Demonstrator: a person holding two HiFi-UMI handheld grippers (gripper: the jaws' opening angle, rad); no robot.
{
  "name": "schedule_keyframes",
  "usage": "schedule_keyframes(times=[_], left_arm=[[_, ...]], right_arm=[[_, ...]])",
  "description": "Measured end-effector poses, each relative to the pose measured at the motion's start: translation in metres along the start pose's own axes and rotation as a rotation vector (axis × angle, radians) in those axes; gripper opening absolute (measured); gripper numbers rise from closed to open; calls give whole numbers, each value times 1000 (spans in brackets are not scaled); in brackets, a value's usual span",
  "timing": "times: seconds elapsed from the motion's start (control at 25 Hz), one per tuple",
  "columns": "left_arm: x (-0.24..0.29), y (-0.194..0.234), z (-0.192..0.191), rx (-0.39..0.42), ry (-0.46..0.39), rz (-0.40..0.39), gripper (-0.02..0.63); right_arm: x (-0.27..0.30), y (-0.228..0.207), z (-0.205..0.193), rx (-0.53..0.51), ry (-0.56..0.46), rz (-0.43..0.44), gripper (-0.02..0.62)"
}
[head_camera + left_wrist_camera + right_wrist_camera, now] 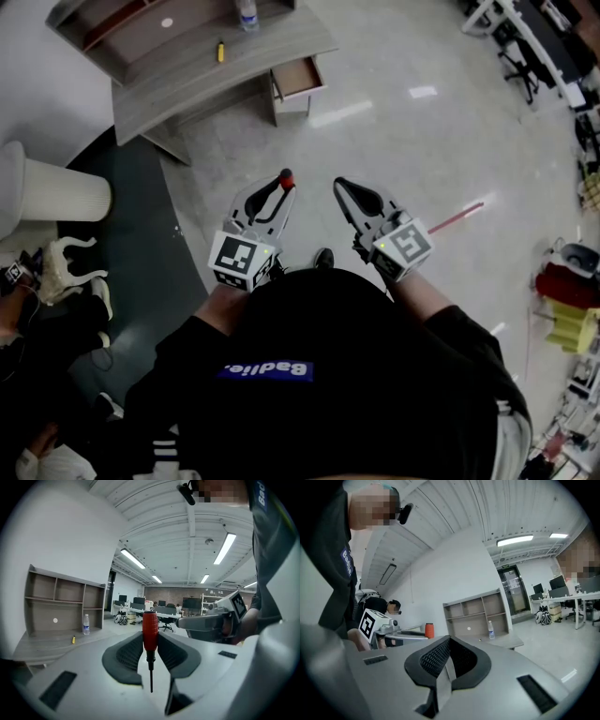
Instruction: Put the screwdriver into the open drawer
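1. Left gripper point(279, 192), at the middle of the head view, pinches the screwdriver point(150, 631) by its red handle. The thin shaft points back toward the gripper's body, and the handle end juts past the jaw tips.
2. The right gripper point(345, 189) is just beside it on the right, jaws pressed together with nothing between them.
3. The open drawer point(298, 79) stands pulled out at the right end of the grey desk point(187, 89), in the upper part of the head view and well apart from both grippers.
4. A water bottle point(247, 13) and a small yellow object point(221, 51) stand on the desk top.
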State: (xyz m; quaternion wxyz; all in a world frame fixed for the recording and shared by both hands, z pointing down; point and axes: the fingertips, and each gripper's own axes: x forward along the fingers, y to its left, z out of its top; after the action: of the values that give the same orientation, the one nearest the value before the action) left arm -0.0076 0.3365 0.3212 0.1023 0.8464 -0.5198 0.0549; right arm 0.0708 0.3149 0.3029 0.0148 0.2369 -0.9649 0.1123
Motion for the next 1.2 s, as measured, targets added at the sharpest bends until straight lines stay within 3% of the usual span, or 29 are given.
schedule_keyframes(times=[0.72, 0.92, 1.2], left_arm=[[53, -16, 15, 63, 3, 65, 95], [78, 9, 15, 53, -2, 54, 95], [128, 81, 19, 48, -3, 2, 95]], right_arm=[[-21, -69, 9, 27, -39, 16, 28], [1, -95, 9, 26, -32, -18, 28], [61, -137, 19, 12, -17, -92, 28]])
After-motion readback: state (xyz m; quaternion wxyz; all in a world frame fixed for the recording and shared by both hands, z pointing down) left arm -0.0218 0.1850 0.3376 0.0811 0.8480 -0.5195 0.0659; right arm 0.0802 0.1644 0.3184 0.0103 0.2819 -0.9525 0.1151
